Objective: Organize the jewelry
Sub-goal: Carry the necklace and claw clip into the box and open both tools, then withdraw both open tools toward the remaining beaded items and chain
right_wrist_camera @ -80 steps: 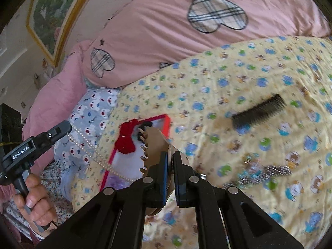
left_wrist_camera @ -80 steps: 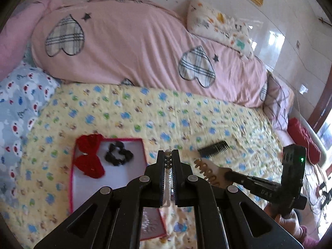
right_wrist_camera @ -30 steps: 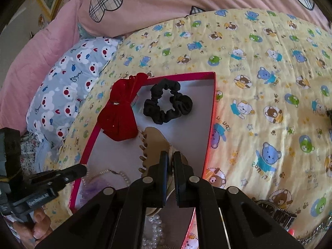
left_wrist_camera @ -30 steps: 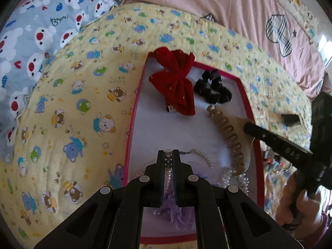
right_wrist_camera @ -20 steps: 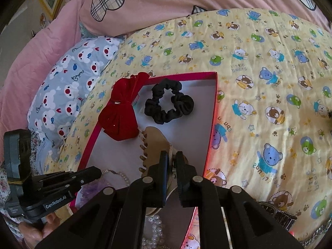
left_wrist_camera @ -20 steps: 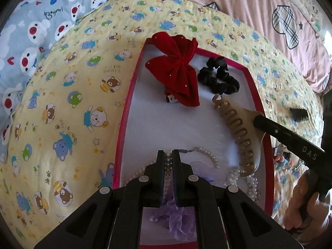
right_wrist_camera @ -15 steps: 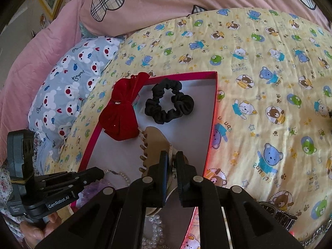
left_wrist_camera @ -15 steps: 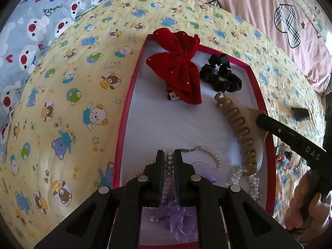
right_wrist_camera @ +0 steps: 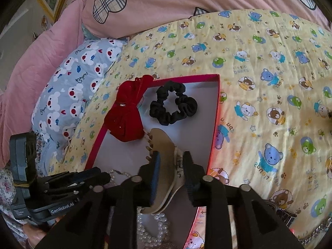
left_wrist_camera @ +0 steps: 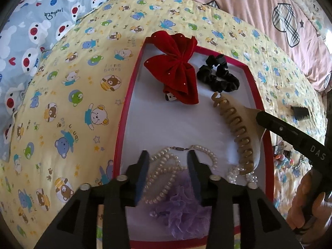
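The left tool (left_wrist_camera: 168,157) points steeply down, its jaws parted after just opening; the pearls between them lie loose, touched by neither pad. From the right wrist view it shows at lower left (right_wrist_camera: 103,176), gripped from below by a hand that is mostly hidden. The right tool (right_wrist_camera: 172,159) also tilts steeply down, its jaws just opened a little way; the clip stands between them, leaning on the left pad and clear of the right one. In the left wrist view, the right hand (left_wrist_camera: 307,209) wraps that tool's handle at the lower right edge.
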Motion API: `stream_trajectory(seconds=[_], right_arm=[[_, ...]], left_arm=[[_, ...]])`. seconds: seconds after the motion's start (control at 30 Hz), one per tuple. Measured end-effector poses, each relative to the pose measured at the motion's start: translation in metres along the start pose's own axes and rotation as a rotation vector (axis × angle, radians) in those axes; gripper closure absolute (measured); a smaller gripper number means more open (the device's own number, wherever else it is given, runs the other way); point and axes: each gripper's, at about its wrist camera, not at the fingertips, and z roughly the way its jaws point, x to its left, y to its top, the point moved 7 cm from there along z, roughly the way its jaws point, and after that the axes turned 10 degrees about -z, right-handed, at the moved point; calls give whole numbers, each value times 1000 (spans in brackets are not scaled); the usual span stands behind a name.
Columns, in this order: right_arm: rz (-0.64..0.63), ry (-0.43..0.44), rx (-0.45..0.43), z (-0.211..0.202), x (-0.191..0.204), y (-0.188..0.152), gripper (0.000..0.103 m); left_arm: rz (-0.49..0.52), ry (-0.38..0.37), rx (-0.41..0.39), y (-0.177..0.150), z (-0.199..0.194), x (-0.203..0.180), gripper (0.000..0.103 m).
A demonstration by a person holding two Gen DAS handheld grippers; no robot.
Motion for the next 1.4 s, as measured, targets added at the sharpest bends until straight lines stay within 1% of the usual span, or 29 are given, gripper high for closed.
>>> stream_trajectory(seconds=[0.07, 0.1, 0.27, 0.4, 0.63, 0.87, 1.1, 1.4], right_arm=[[4, 0, -15, -8, 0, 1, 71], [5, 0, -23, -13, 0, 2, 71], [15, 0, -49, -35, -2, 1, 71], [34, -7, -60, -53, -11, -7, 70], [96, -51, -71, -91, -43, -30, 69], [148, -114, -96, -132, -78, -55, 67], [225, -183, -108, -167, -121, -84, 67], [311, -273, -119, -201, -171, -118, 67]], left_arm=[[2, -4, -12, -1, -7, -2, 50], [3, -5, -16, -1, -10, -2, 48], [5, -14, -30, -5, -25, -6, 47], [6, -28, -47, -7, -40, -8, 45], [37, -60, -73, -14, -66, -26, 44], [90, -101, -71, -26, -83, -55, 43], [151, -128, -53, -32, -82, -88, 42], [238, -167, -10, -41, -64, -139, 42]])
